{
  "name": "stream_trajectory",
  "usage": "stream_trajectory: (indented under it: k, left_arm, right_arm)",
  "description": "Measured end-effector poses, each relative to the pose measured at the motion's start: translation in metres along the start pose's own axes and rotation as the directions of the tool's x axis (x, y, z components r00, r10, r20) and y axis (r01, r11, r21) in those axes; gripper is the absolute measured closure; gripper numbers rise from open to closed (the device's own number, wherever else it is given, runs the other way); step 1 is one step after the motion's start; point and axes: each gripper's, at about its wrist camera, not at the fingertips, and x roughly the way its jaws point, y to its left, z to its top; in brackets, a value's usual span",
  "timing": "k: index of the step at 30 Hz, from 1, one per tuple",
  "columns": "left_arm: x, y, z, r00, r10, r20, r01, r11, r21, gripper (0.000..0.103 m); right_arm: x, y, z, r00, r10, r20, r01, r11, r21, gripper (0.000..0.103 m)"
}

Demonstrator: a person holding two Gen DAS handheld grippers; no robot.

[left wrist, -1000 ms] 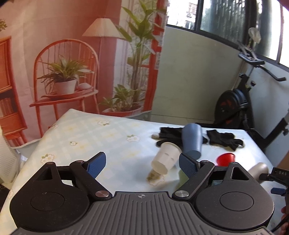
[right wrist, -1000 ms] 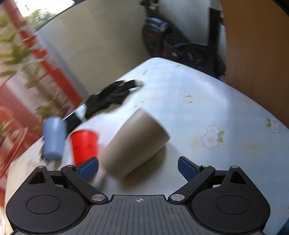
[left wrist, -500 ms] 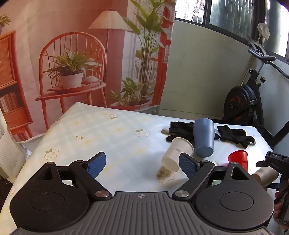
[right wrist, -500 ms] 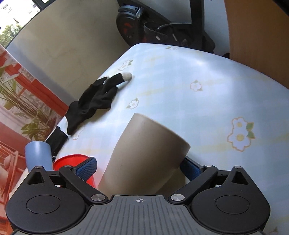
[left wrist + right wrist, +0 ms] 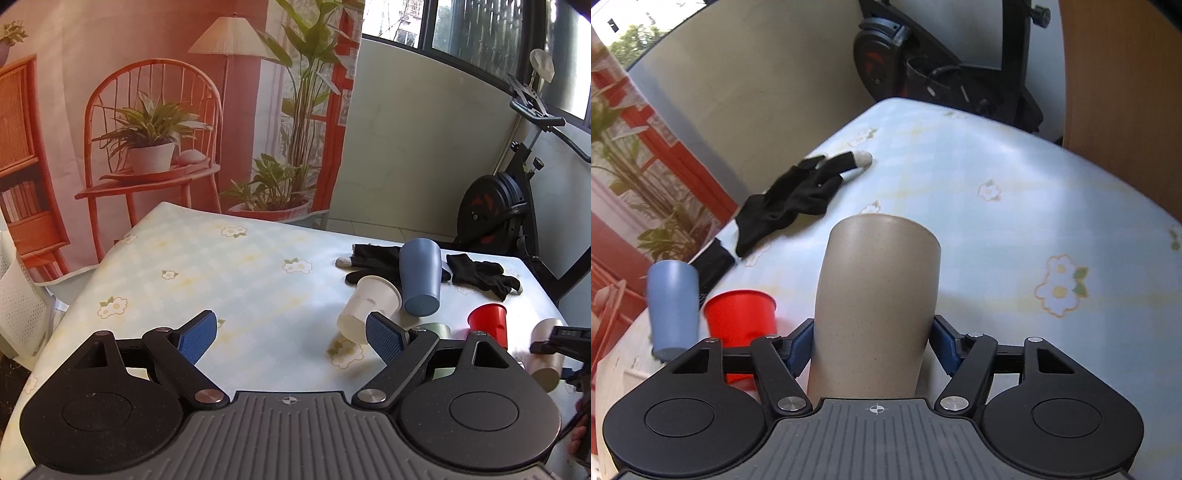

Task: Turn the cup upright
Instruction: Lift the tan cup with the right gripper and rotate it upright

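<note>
- Beige cup is pinched between the pads of the right claw, over the desk; its long axis runs forward along the fingers, wide end away from the camera.
- Left claw is spread, nothing held.
- Counted elsewhere on the desk: one blue cup, one red cup, one white cup, two black gloves.

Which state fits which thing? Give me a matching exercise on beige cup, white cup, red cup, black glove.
1 beige cup
2 white cup
3 red cup
4 black glove

a lying on its side
b spread flat on the tablecloth
c in the right gripper
d standing beside the blue cup

Pairs: 1-c, 2-a, 3-d, 4-b
</note>
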Motion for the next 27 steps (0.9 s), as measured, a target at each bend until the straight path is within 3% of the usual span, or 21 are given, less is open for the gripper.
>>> stream_trajectory:
  k: [5,9,12,17,22,25,27]
  left_arm:
    - [-0.006,0.011,-0.001,1.0,-0.009,-0.005,0.009,1.0,-0.013,0.014]
    - [-0.014,0.027,0.001,1.0,-0.01,-0.004,0.009,1.0,-0.028,0.014]
    - [-0.024,0.048,0.002,1.0,0.013,0.008,-0.013,0.999,-0.042,0.014]
    - [-0.04,0.091,0.007,0.997,0.079,0.028,-0.077,0.995,-0.067,0.013]
    - [-0.05,0.135,0.007,0.988,0.156,0.006,-0.154,0.983,-0.097,0.013]
    - [-0.055,0.159,0.006,0.983,0.184,-0.009,-0.184,0.975,-0.123,0.013]
    - [-0.057,0.171,0.003,0.98,0.2,-0.021,-0.201,0.969,-0.142,0.013]
  right_arm:
    - [-0.045,0.007,-0.001,0.997,0.068,0.031,-0.066,0.996,-0.06,0.041]
    - [-0.077,0.037,-0.008,0.988,0.156,0.016,-0.152,0.977,-0.147,0.041]
    - [-0.094,0.074,-0.022,0.973,0.23,-0.024,-0.229,0.947,-0.227,0.041]
    - [-0.102,0.15,-0.062,0.93,0.335,-0.153,-0.368,0.866,-0.339,0.041]
    - [-0.087,0.232,-0.127,0.895,0.333,-0.296,-0.44,0.762,-0.475,0.041]
    - [-0.068,0.267,-0.163,0.87,0.305,-0.388,-0.471,0.749,-0.467,0.041]
    - [-0.056,0.282,-0.182,0.866,0.28,-0.414,-0.466,0.753,-0.464,0.041]
